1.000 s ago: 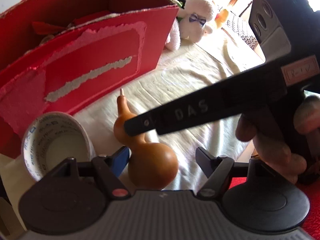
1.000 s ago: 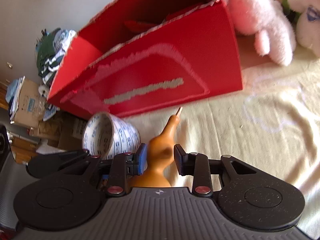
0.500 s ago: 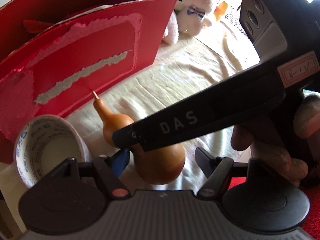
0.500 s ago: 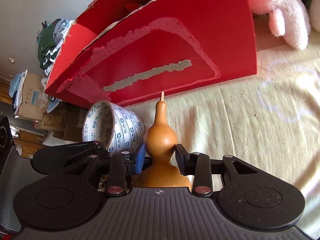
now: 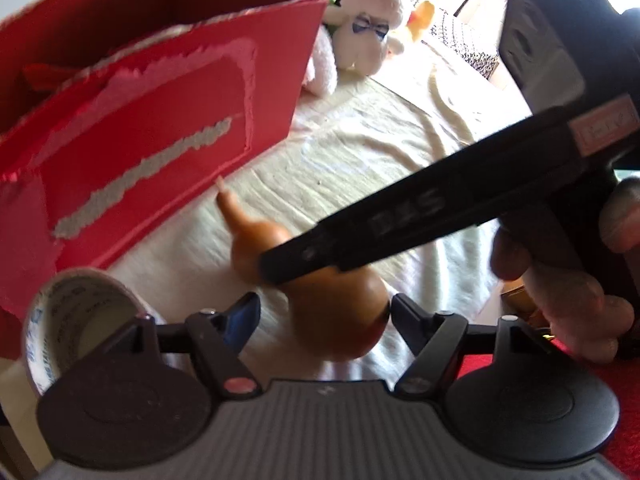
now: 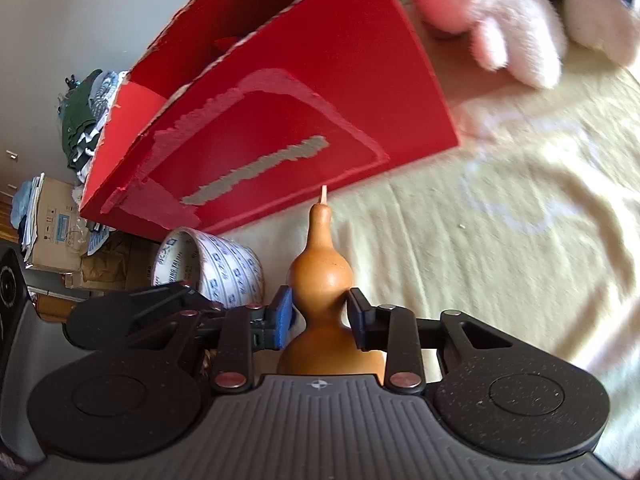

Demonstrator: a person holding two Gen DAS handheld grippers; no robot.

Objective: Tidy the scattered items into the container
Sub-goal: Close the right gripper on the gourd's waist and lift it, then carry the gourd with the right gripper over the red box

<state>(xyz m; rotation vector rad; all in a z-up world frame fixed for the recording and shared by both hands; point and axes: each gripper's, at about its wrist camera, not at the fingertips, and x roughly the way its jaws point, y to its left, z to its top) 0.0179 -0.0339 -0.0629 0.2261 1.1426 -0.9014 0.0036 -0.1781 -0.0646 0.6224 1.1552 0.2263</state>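
Note:
An orange-brown gourd with a thin stem is held at its waist by my right gripper, which is shut on it. It also shows in the left wrist view, where the right gripper's finger crosses it. My left gripper is open, its fingers on either side of the gourd's lower bulb. The red cardboard box stands just beyond, open at the top; it also shows in the left wrist view. A roll of printed tape lies on its side at the left, also in the left wrist view.
A cream blanket covers the surface. A pink plush and a white plush lie past the box's right end. Cardboard boxes and a pile of clothes stand off to the left.
My right gripper has closed on the gourd and tipped it upright, its stem swinging toward the box. The left gripper has stayed open.

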